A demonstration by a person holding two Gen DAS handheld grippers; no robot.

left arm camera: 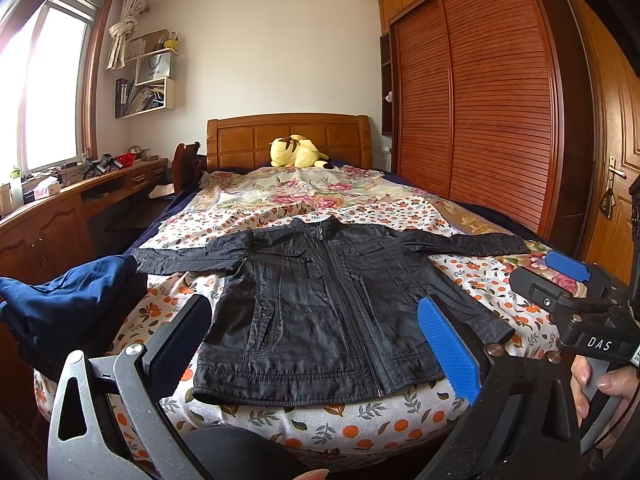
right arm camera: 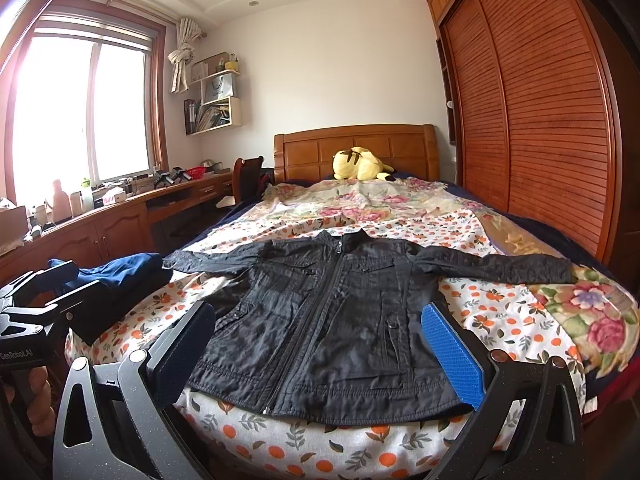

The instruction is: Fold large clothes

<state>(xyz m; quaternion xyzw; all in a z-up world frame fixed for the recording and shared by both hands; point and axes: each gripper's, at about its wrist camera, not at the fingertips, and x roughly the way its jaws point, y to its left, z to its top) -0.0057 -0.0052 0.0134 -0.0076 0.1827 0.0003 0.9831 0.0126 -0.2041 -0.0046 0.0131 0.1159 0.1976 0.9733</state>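
One black jacket (left arm camera: pixel 328 312), zipped, lies flat on the floral bed (left arm camera: pixel 400 436) with sleeves spread toward 9 and 3 o'clock. Left tool (left arm camera: pixel 316 340) and right tool (right arm camera: pixel 320 344) hover above its hem, both released, grasping nothing. Blue garment (left arm camera: pixel 68 300) lies at 9 o'clock.
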